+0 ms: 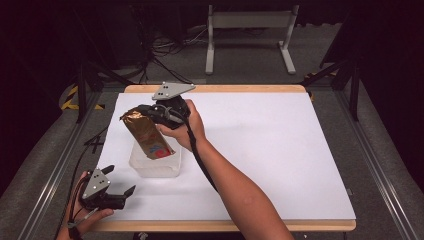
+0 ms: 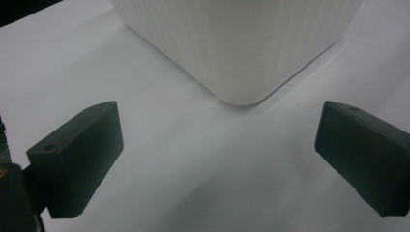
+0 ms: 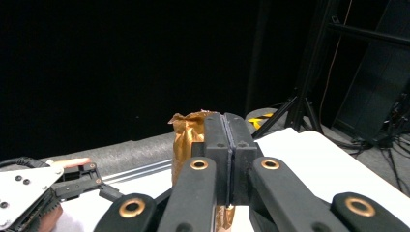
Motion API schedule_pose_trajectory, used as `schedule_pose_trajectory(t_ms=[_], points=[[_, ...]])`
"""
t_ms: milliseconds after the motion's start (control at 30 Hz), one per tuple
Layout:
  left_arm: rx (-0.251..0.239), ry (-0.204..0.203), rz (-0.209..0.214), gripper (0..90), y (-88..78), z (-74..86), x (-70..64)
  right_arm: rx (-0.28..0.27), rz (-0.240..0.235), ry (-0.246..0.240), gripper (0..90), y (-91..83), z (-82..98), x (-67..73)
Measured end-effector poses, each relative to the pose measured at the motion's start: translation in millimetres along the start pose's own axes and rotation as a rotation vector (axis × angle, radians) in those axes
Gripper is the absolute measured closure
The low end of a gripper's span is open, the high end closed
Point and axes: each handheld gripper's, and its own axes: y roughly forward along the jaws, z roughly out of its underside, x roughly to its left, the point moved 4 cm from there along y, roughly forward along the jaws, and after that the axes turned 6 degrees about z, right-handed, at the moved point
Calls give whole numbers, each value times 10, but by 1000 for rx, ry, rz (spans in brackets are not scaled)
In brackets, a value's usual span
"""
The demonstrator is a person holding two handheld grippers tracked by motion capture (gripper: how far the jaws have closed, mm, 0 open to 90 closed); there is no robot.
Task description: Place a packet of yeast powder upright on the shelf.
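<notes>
Left gripper [image 1: 119,192] sits at near-left table edge, jaws spread wide, nothing between them, just beside white tub [image 1: 155,162]. Tub stands on white table [image 1: 280,150]. Gold bag [image 1: 146,134] leans tilted, bottom end in tub, top end sticking up. Right gripper [image 1: 150,111] pinches bag's top, jaws pressed together. Wide bare table on right side.

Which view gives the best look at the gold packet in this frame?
The high view: the gold packet shows at full length, tilted, its lower end in the white ribbed container, top pinched by the right claw. The right gripper view shows its crumpled top behind the shut jaws. The left gripper view shows the container's wall.
</notes>
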Motion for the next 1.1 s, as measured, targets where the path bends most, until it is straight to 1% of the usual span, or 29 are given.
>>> schedule_pose_trajectory(t_ms=[100,133,200,267,300,433,533,600,633,700,767,833,1100], points=[[-1,-2,-1,40,0,2,-1,1,-3,-5,896,20,30,16],[0,-2,1,40,0,3,0,1,-11,1,896,34,73,24],[-1,-2,1,41,-1,3,0,0,-16,6,896,38,91,24],[-1,0,2,40,-4,1,1,0,-26,14,896,47,147,29],[-1,1,2,40,-4,1,1,0,-25,14,896,46,170,32],[3,1,4,40,5,2,-4,6,-48,24,895,19,281,14],[1,0,2,40,2,0,-2,11,-45,17,895,-4,331,8],[4,3,1,40,6,0,0,18,-52,19,894,-14,376,6],[5,4,1,40,7,-1,-3,32,-54,9,894,-18,416,11],[4,3,2,40,5,-3,-6,42,-59,0,893,-24,474,23],[4,3,0,41,7,-2,-2,37,-62,1,893,-40,499,23],[6,1,1,40,11,-1,-4,35,-54,8,893,-97,530,-10],[8,4,1,41,20,-5,-12,37,-40,17,892,-208,624,-81]])
